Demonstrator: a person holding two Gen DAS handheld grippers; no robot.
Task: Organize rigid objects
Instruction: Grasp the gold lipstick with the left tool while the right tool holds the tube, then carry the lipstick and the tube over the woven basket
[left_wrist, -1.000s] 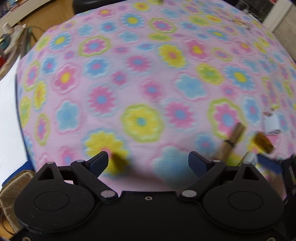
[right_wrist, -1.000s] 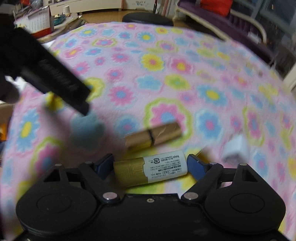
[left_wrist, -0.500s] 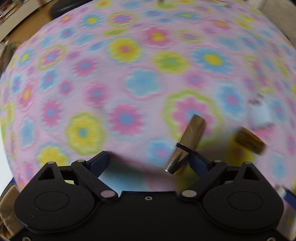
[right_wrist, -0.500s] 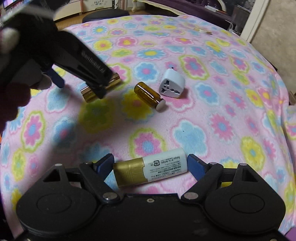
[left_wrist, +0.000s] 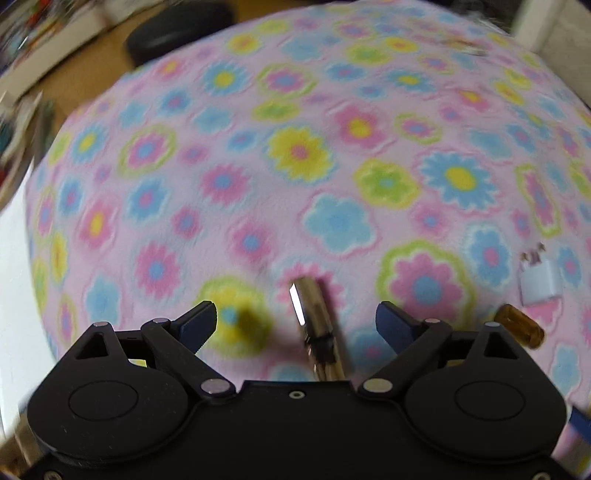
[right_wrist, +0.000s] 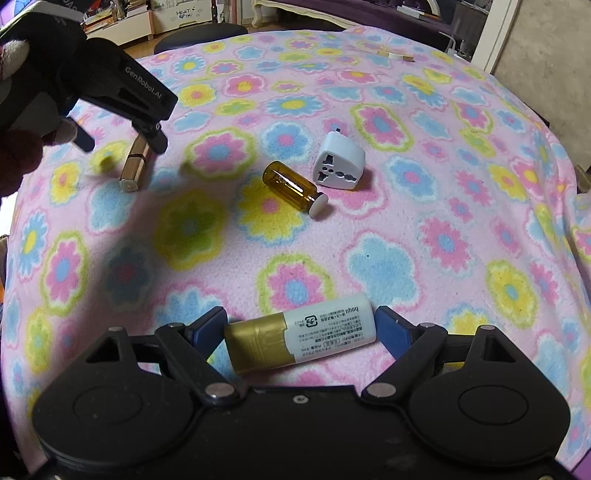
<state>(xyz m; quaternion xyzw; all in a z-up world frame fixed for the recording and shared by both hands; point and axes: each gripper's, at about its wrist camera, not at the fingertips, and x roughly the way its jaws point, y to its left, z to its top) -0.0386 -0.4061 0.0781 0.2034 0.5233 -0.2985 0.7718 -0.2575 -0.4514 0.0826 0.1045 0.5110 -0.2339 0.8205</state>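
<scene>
My right gripper (right_wrist: 301, 325) has a white tube with a gold cap (right_wrist: 306, 338) lying crosswise between its pads, low over the flowered blanket (right_wrist: 406, 229). Its jaws are starting to open, though both pads still touch the tube's ends. My left gripper (left_wrist: 295, 321) stands open and pointing steeply down, with a gold lipstick (left_wrist: 314, 321) lying between its fingers, untouched. The right wrist view shows that left gripper (right_wrist: 122, 142) over the lipstick (right_wrist: 135, 162) at upper left. An amber vial (right_wrist: 291, 186) and a white plug adapter (right_wrist: 340, 162) lie side by side mid-blanket.
A small pale stick-like item (right_wrist: 397, 56) lies at the blanket's far edge. A dark round stool (right_wrist: 199, 35) stands behind the blanket and a wall corner (right_wrist: 535, 55) rises at right. A person's hand (right_wrist: 18, 158) holds the left gripper.
My left gripper has slid across the blanket until the lipstick lies between its fingers. The right gripper swung away from the lipstick and then held still, keeping the tube.
</scene>
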